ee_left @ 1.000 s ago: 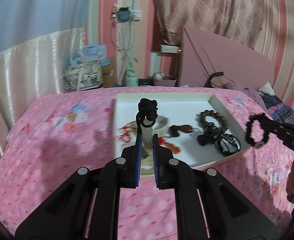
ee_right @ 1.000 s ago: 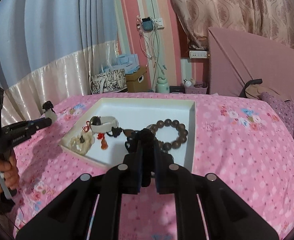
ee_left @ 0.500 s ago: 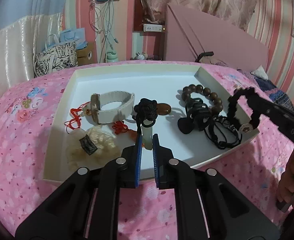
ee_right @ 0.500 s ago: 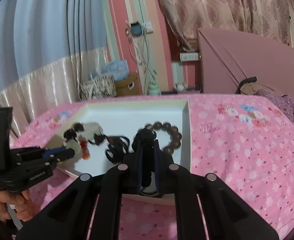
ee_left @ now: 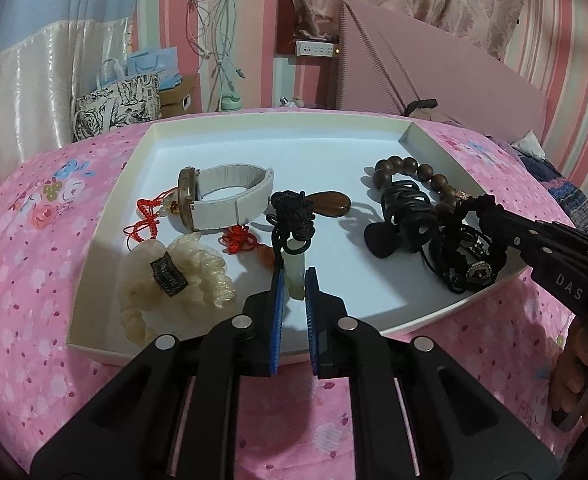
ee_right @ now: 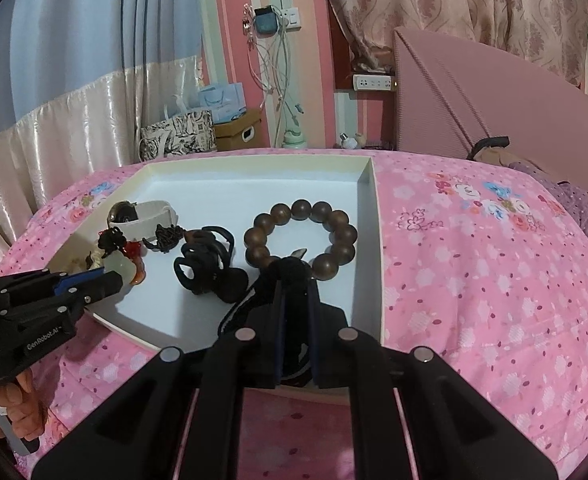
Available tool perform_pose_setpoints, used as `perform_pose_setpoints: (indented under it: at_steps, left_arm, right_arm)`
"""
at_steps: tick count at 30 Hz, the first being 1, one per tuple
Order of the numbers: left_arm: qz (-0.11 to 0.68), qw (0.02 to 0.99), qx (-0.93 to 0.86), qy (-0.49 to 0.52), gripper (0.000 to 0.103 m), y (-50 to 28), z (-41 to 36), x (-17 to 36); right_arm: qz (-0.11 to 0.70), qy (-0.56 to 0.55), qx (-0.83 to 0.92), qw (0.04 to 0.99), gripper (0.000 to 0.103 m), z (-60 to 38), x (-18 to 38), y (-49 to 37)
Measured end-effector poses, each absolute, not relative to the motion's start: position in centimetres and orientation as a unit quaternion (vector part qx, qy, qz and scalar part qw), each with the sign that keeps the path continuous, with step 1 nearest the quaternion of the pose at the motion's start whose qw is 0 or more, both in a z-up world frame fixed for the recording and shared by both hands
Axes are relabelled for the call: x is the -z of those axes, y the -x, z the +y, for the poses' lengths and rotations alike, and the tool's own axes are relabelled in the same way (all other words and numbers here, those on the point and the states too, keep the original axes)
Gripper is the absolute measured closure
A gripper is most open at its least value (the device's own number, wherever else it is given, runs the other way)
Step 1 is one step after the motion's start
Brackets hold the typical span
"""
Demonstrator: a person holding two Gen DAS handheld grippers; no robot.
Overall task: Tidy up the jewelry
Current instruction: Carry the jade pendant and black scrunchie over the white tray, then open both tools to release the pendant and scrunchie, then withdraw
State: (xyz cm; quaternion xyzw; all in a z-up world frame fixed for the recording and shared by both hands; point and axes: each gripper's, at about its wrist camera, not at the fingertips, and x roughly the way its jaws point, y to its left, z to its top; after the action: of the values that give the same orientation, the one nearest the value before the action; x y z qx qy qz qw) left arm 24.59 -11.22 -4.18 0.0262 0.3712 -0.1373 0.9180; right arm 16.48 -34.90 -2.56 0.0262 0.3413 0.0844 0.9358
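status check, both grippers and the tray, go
Left gripper shut on jade pendant, low over tray. Right gripper shut on black cord bracelet. Hair claw close by.

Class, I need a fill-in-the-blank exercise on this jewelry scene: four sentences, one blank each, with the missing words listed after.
1. The left gripper is shut on a pale green ____ with a black knotted cord.
2. The brown bead bracelet lies inside the white ____.
3. The watch has a ____ strap.
4. The tray sits on a ____ floral bedspread.

Missing words: pendant; tray; white; pink
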Motion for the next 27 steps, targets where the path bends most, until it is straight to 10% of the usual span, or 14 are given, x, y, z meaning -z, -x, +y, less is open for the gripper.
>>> perform_pose_setpoints:
  at_steps: [27]
  left_arm:
    - [0.368,0.922,0.109,-0.05,0.089,-24.3,-11.7,4.0]
  right_arm:
    - [0.354,0.001,-0.069,0.933,0.079,-33.6,2.6,-16.5]
